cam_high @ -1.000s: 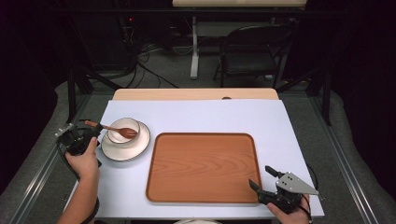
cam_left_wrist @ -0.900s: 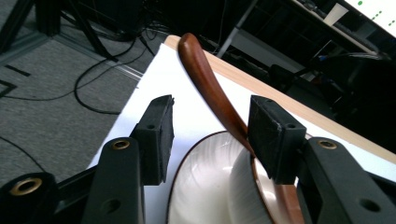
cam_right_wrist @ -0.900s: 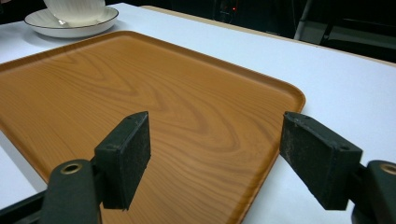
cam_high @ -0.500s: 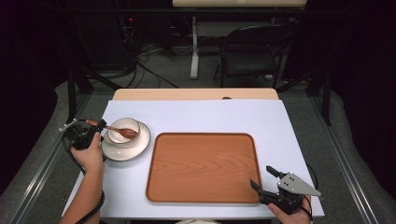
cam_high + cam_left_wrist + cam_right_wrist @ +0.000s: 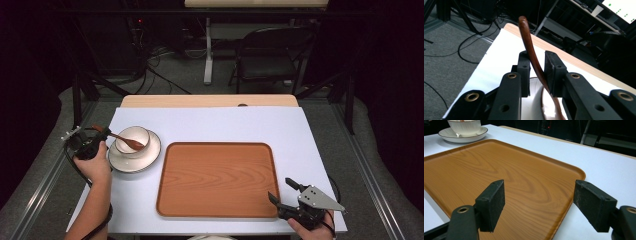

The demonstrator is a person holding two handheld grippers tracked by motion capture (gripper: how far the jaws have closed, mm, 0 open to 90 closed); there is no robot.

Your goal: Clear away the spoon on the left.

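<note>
A dark brown spoon point(image 5: 127, 140), white bowl point(image 5: 133, 138) and saucer point(image 5: 149, 155), wood-grain orange-brown tray point(image 5: 218, 180), white table point(image 5: 220, 125).

No text, label, brand, number or sign can be read anywhere; green dots are seen on a screen point(image 5: 621, 7), but nothing legible.

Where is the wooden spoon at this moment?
In the high view the wooden spoon is at the table's left side, its bowl end in the white cup on the saucer. Its handle passes between the fingers of the left gripper, which have just been closing.
</note>
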